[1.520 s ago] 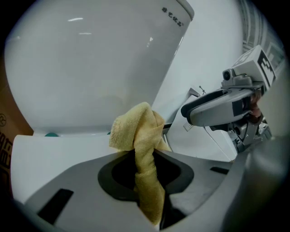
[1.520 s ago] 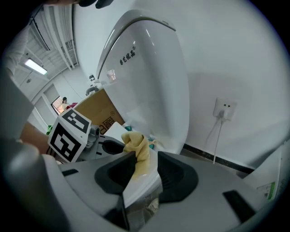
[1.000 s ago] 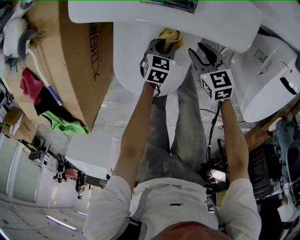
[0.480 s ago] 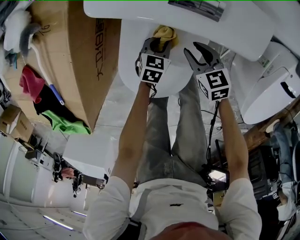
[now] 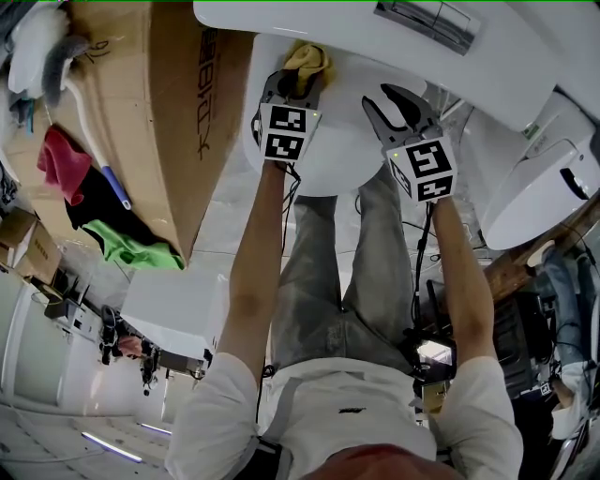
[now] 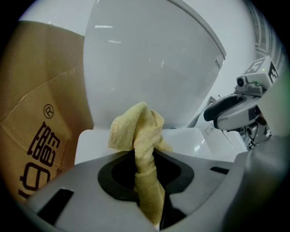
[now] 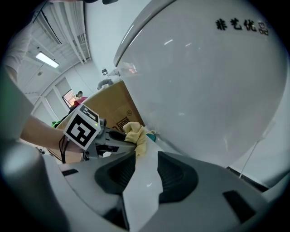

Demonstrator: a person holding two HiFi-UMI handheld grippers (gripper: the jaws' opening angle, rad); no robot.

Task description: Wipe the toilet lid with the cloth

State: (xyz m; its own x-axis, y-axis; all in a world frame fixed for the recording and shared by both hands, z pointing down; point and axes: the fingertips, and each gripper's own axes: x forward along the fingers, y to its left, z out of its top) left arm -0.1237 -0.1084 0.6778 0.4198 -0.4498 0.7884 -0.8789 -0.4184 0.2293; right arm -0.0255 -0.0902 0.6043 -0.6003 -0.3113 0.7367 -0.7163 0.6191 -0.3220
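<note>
Toilet lid (image 5: 345,141), white and glossy, seen from above at 12 o'clock of the person's knees; nearest over it, the right gripper (image 5: 392,97) hovers toward its 3 o'clock side, jaws wide apart with nothing between them; the left gripper (image 5: 294,82), toward 10 o'clock, is clamped tight on the yellow cloth (image 5: 306,60), whose bunched free end projects past the jaws at the lid's far part, near 11 o'clock (contact with the surface cannot be confirmed); beyond lies the cistern (image 5: 300,21); a cardboard box (image 5: 141,112) stands at 9 o'clock. Over the last second the cloth has travelled from the lid's 12 o'clock toward its 11 o'clock edge; judged, a sideways wiping stroke along the rear band is under way, the nearer surface probably still to cover.
</note>
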